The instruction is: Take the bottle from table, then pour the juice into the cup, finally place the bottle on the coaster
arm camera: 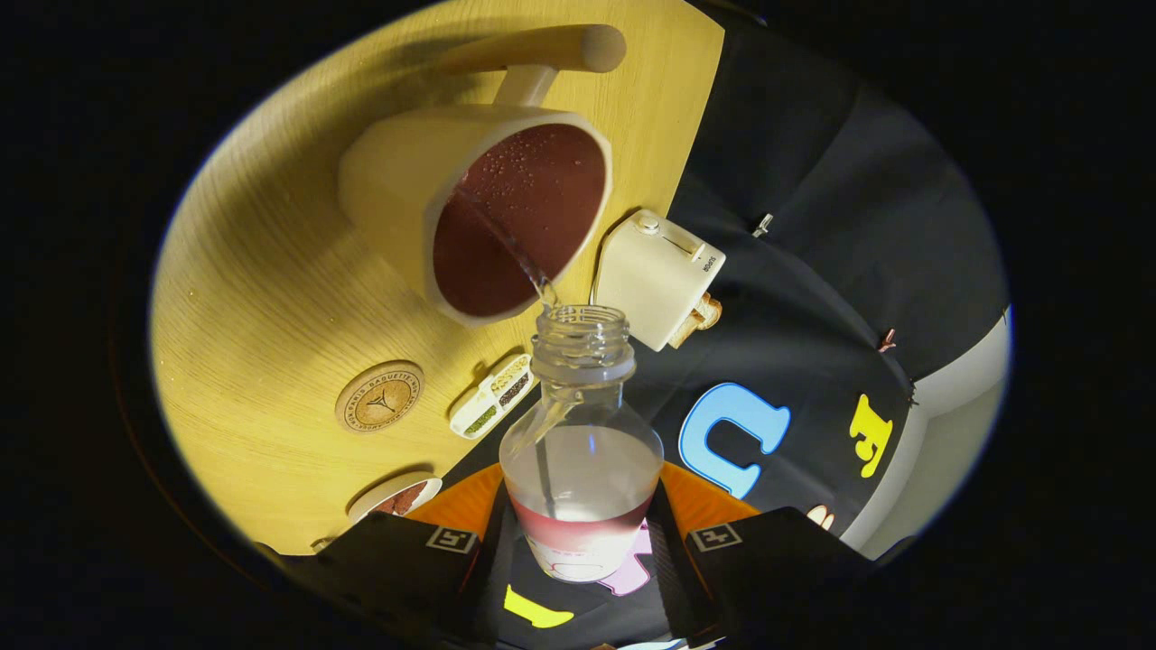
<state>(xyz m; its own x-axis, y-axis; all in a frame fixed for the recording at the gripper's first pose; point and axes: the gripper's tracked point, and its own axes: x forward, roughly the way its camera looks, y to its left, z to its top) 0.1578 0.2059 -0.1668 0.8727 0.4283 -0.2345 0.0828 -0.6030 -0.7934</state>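
Note:
My gripper (582, 546) is shut on a clear, uncapped bottle (580, 451), its two black fingers pressing on the lower body. The bottle is tilted, neck pointing toward a cream cup (479, 203) with a long handle on the wooden table (262, 298). A thin clear stream runs from the bottle's mouth over the cup's rim. The cup's inside is dark red and beaded with drops. Clear liquid still fills part of the bottle. A round wooden coaster (380, 396) lies on the table beside the cup, nearer the fingers.
A white toaster (657, 275) with toast stands at the table's edge just past the bottle's mouth. A small white tray of seeds (492, 395) lies between coaster and bottle. A small dish (397, 496) sits near the left finger. Beyond the table's edge hangs the black cloth wall.

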